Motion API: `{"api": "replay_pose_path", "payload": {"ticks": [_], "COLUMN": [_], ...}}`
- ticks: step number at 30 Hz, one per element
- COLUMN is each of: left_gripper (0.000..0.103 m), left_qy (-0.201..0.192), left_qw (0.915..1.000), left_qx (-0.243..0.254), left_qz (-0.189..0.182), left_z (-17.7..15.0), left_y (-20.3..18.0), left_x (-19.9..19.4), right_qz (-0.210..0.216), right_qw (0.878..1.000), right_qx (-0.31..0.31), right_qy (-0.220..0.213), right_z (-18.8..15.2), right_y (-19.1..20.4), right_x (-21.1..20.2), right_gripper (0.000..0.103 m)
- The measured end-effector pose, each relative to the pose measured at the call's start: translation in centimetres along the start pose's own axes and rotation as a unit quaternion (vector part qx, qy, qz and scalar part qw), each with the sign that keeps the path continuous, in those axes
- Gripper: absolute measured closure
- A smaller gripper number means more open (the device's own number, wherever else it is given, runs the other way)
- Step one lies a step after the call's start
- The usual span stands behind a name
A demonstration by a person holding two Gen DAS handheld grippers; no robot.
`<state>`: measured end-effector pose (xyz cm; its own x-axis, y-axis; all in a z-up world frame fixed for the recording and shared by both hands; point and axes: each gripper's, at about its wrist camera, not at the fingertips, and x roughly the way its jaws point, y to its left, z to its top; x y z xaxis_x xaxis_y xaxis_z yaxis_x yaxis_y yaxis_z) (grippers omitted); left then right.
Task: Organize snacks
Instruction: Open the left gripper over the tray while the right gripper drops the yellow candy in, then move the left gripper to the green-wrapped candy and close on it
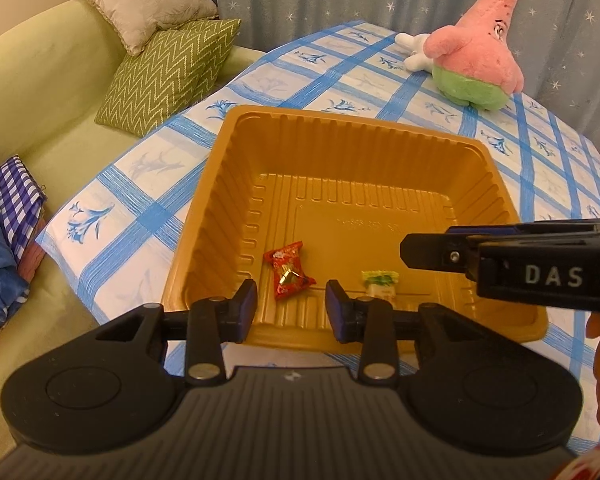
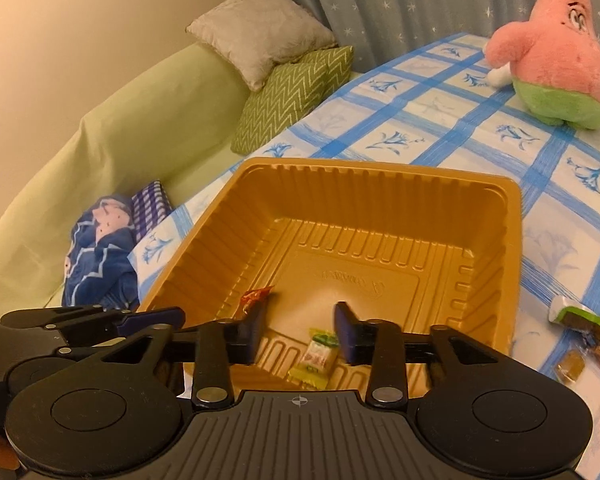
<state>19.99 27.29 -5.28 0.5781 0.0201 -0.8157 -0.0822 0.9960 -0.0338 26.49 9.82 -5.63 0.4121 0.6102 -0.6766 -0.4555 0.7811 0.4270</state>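
tray [image 1: 380, 132]: 1 | red candy [image 1: 289, 270]: 1 | green-white candy [image 1: 380, 285]: 1 | left tool [image 1: 291, 307]: parted, empty | right tool [image 2: 302, 330]: parted, empty

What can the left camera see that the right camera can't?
Only the left wrist view shows the whole red candy wrapper uncovered. Only the right wrist view shows loose snacks on the blue checked tablecloth, outside the tray. Both show the gold plastic tray, the small green-and-white candy inside it, the pink star plush toy, and both pairs of fingers open with nothing held.
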Motion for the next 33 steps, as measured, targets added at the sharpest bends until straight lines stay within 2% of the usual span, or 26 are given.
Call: {"api": "replay_pose_path", "payload": {"ticks": [9,13,21,33], "left_gripper": [0.066,0.062,0.060,0.059], "left_qy": [-0.004,-0.009,-0.012,0.000], "left_qw": [0.9999,0.9998,0.9993,0.9988], "left_qx": [-0.002,0.003,0.018,0.036], "left_qz": [-0.011,-0.017,-0.029,-0.034], "left_z": [-0.9,-1.2,-2.0,-4.0], "left_y": [-1.9,-3.2,-6.2,-11.8], "left_x": [-2.3,-3.5,-5.0,-6.1], "right_qz": [-0.005,-0.015,-0.031,-0.049], "right_qw": [1.000,0.999,0.998,0.996], "right_qx": [0.020,0.026,0.042,0.072], "right_qy": [-0.009,-0.014,-0.024,-0.014], "right_z": [-1.6,-2.3,-3.8,-7.2], "right_y": [-1.2,-2.0,-3.7,-7.9], "right_x": [-3.9,-5.9,-9.5,-13.9], "right_gripper": [0.050,0.048,0.042,0.038]}}
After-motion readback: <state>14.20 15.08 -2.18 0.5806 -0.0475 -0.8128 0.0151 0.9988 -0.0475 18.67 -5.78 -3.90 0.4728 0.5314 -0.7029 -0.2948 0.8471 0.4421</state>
